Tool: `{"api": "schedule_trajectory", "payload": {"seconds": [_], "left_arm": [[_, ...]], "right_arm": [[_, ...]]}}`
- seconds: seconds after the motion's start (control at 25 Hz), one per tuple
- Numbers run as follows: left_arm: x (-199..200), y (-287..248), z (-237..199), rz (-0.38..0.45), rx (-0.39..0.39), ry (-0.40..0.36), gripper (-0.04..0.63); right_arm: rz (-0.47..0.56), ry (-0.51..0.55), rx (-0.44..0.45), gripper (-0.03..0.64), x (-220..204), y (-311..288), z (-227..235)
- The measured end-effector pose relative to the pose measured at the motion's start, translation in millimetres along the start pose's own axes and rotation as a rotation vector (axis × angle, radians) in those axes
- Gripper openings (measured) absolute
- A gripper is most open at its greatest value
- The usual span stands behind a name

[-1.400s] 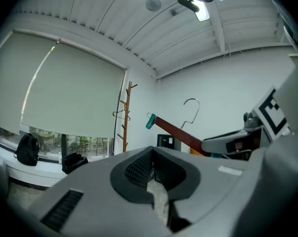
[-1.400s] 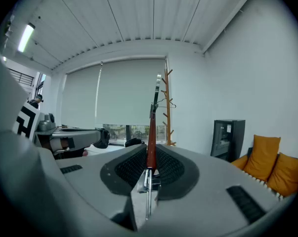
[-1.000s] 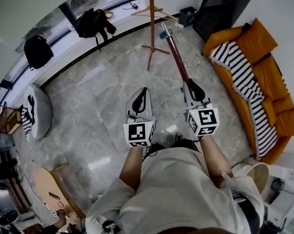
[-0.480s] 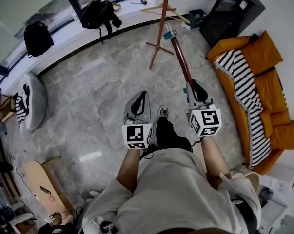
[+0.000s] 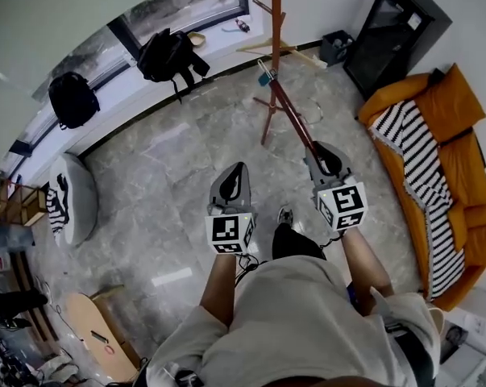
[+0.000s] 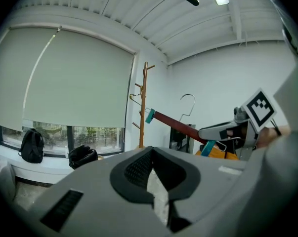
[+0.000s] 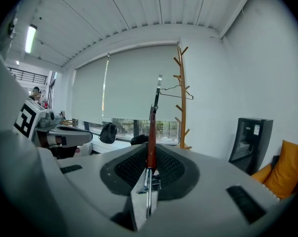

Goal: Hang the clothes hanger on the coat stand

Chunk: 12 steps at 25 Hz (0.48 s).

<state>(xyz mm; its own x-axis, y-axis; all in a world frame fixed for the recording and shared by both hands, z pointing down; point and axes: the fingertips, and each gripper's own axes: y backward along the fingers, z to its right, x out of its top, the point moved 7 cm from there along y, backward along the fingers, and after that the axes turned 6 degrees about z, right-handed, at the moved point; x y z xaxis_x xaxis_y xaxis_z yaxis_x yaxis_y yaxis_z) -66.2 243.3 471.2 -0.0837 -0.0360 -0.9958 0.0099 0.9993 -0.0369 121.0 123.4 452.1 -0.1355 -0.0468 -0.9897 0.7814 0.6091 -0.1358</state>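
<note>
A dark red wooden clothes hanger (image 5: 291,115) with teal clips and a metal hook sticks forward from my right gripper (image 5: 327,161), which is shut on its near end. Its far tip overlaps the wooden coat stand (image 5: 273,22) in the head view. In the right gripper view the hanger (image 7: 151,132) rises edge-on between the pads of the right gripper (image 7: 149,174), with the stand (image 7: 182,98) just to its right. My left gripper (image 5: 233,185) is shut and empty beside it. The left gripper view shows the left gripper (image 6: 156,181), the hanger (image 6: 173,123) and the stand (image 6: 143,107).
A thin wire hanger (image 7: 176,90) hangs on the stand's pegs. Two black backpacks (image 5: 172,55) (image 5: 72,99) sit on the window ledge. An orange sofa with a striped blanket (image 5: 436,135) and a black cabinet (image 5: 396,35) stand on the right, a white beanbag (image 5: 69,196) on the left.
The person has walked toward the coat stand, which now looks closer. The hanger's far tip has come up against the stand's pole in the head view. Both grips are unchanged.
</note>
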Motion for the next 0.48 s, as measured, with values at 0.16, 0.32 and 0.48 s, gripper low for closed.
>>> {"api": "schedule_trajectory", "payload": {"seconds": [0.16,0.32,0.48], "left_arm": [[2.1,-61.3,-2.5,-0.036,-0.059,-0.013,0.009],[8.3,-107.6,-4.4,-0.059,-0.128,-0.064,0.009],[23.0,-148.5,-14.5,-0.073,-0.145,-0.159,0.009]], "right_arm": [[0.007,0.023,0.040,0.054,4.4,-33.7,40.4],[0.000,0.042,0.131,0.054,3.4,-53.9,79.5],[-0.017,0.085,0.183,0.054,6.4,-76.0,114.5]]}}
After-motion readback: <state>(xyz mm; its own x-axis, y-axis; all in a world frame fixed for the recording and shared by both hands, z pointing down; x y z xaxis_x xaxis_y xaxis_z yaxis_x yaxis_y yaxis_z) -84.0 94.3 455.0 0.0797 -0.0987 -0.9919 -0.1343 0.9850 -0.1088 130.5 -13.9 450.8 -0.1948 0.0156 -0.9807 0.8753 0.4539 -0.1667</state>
